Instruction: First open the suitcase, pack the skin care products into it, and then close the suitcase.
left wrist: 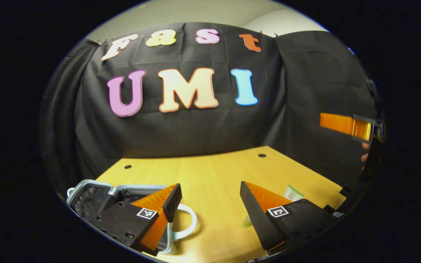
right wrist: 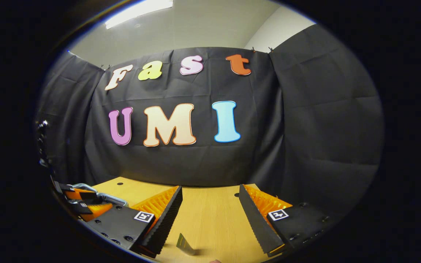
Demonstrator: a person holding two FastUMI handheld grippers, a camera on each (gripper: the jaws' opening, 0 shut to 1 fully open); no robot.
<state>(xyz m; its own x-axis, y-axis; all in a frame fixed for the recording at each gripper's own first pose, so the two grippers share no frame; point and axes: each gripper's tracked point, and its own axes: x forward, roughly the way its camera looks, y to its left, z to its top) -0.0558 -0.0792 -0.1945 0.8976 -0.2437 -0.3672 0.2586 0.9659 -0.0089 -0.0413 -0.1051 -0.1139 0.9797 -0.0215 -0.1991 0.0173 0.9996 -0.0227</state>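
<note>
My left gripper (left wrist: 210,197) is open above the wooden table (left wrist: 210,171), with nothing between its fingers. Low on the left lies the suitcase (left wrist: 86,195), dark with a grey rim and a white handle loop (left wrist: 190,221); my left finger hides much of it, and I cannot tell whether its lid is up. A pale green skin care pack (left wrist: 293,192) peeks out behind my other finger. At the far right edge the right gripper (left wrist: 345,124) hangs higher, held by a hand (left wrist: 364,151). In the right gripper view, my right gripper (right wrist: 210,197) is open, and a small flat tube end (right wrist: 185,245) sits below between its fingers.
The black cloth wall (left wrist: 196,124) closes off the back and both sides of the table. Two small round holes (left wrist: 262,155) mark the tabletop near its far edge. In the right gripper view, the left gripper (right wrist: 82,204) and the suitcase rim (right wrist: 104,196) sit at the lower left.
</note>
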